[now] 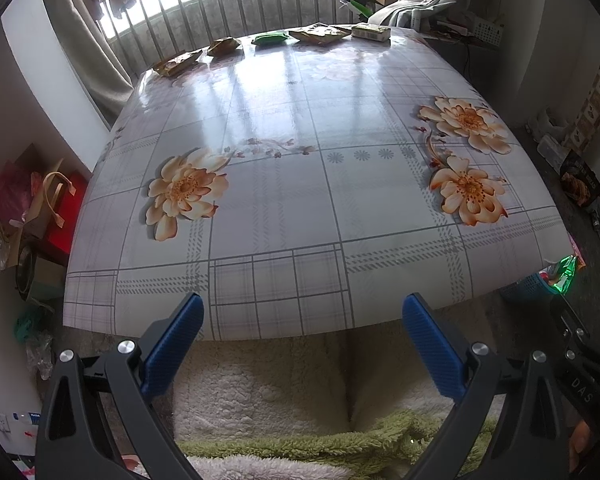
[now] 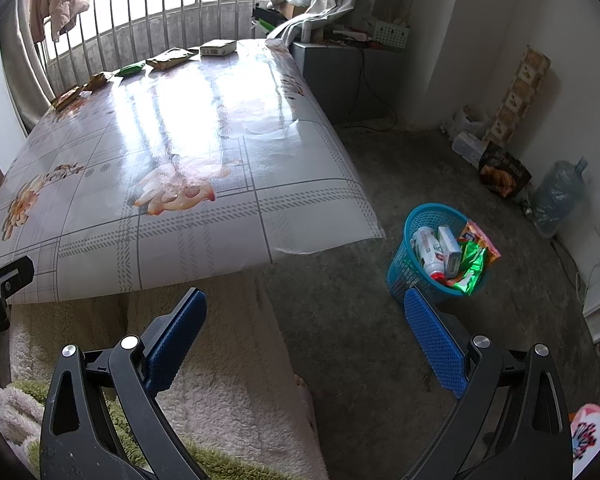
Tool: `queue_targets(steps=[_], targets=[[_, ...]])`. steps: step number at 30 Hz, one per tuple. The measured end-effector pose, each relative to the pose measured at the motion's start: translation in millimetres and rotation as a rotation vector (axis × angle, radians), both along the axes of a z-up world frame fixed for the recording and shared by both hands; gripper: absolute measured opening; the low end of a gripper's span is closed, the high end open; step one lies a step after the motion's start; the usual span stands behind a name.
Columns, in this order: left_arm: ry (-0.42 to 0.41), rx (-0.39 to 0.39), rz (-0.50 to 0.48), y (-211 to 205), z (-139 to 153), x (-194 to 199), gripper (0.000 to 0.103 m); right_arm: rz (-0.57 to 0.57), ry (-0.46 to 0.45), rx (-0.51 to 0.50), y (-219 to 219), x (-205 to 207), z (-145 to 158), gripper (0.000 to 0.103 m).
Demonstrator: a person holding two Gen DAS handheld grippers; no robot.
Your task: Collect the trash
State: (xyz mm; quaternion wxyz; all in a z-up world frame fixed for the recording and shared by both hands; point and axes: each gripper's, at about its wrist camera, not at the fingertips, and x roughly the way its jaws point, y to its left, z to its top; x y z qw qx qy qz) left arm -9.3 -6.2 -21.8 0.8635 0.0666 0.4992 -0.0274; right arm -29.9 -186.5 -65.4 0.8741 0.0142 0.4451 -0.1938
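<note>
Since both grippers sit back at the near table (image 1: 284,216) edge, spread wide and empty — left gripper (image 1: 302,320), right gripper (image 2: 306,312) — the wrappers (image 1: 320,34) are well away, strung along the far edge. Basket (image 2: 400,268) is on the floor to the right, so I'd guess the right one's handier for dropping.

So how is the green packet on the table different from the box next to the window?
The flat green packet is soft and low, while the pale rectangular cardboard box is stiff, taller and has sharp edges. The green packet sits mid-row; the box is at the row's right end in the left wrist view. Both lie on the far edge of the flowered table, not yet in the blue plastic basket.
</note>
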Motion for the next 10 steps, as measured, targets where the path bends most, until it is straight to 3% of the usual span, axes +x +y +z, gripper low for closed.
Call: queue_targets(steps=[10], targets=[[0.011, -0.007, 0.002, 1.6, -3.0, 2.0, 0.098, -0.002, -0.001, 0.001, 0.6, -0.4, -0.5, 0.095]])
